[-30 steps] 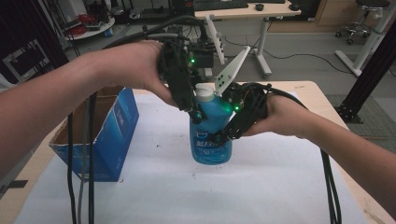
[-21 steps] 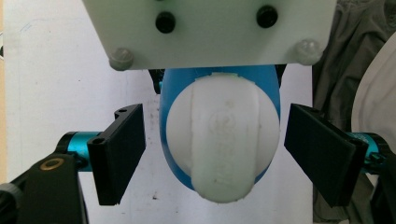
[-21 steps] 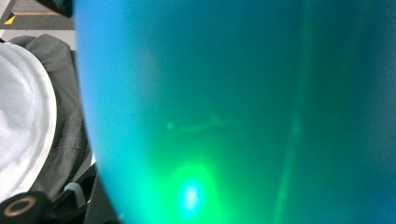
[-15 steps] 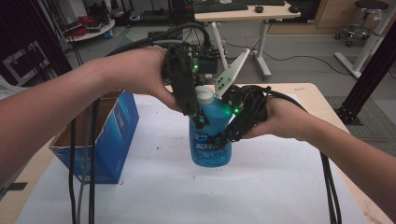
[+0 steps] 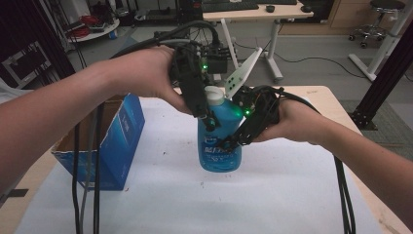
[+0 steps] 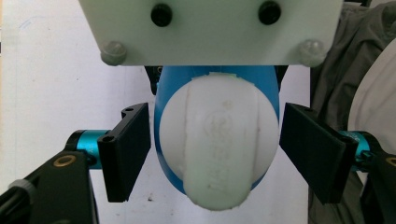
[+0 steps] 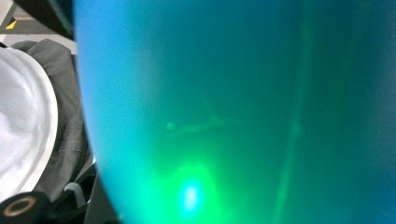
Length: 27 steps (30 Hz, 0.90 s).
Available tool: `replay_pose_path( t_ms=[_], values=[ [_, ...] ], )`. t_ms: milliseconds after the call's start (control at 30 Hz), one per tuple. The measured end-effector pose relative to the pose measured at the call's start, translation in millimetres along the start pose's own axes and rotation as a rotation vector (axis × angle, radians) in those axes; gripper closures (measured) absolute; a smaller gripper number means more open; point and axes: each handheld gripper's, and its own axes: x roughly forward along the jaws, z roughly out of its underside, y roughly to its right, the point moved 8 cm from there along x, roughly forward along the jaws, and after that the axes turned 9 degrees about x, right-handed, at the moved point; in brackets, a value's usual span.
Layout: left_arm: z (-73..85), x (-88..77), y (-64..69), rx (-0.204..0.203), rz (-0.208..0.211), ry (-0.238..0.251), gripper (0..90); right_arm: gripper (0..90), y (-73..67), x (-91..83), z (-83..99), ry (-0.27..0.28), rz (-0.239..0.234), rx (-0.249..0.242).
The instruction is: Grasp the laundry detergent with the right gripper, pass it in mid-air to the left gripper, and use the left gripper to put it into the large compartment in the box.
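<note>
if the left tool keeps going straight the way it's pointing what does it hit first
The white cap of the blue bottle. The left tool points down over the bottle top, its jaws open on either side of the cap, with narrow gaps. Going on, its body would likely meet the cap first, though depth is unclear.

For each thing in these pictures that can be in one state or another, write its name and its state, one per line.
Blue bottle: upright on the table, white cap on.
Blue cardboard box: top flaps open.
Left claw: open, jaws either side of the cap, small gaps showing.
Right claw: against the bottle's body; grip cannot be told.
</note>
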Motion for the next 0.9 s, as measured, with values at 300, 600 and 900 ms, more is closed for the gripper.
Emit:
replay_pose_path(
  t_ms=[300,600,900],
  values=[
    [-1.5,2.1,1.3,-0.004,-0.007,-0.012,26.8,45.6,0.2,-0.2,-0.7,0.000,0.003,-0.003],
    [-3.7,5.2,1.6,0.002,-0.020,-0.029,29.3,45.6,-0.5,0.3,-0.5,-0.007,0.006,0.003],
    [-1.9,5.5,1.7,0.006,-0.026,-0.046,31.6,45.6,-0.5,1.8,-0.6,-0.014,0.003,0.003]
  ],
)
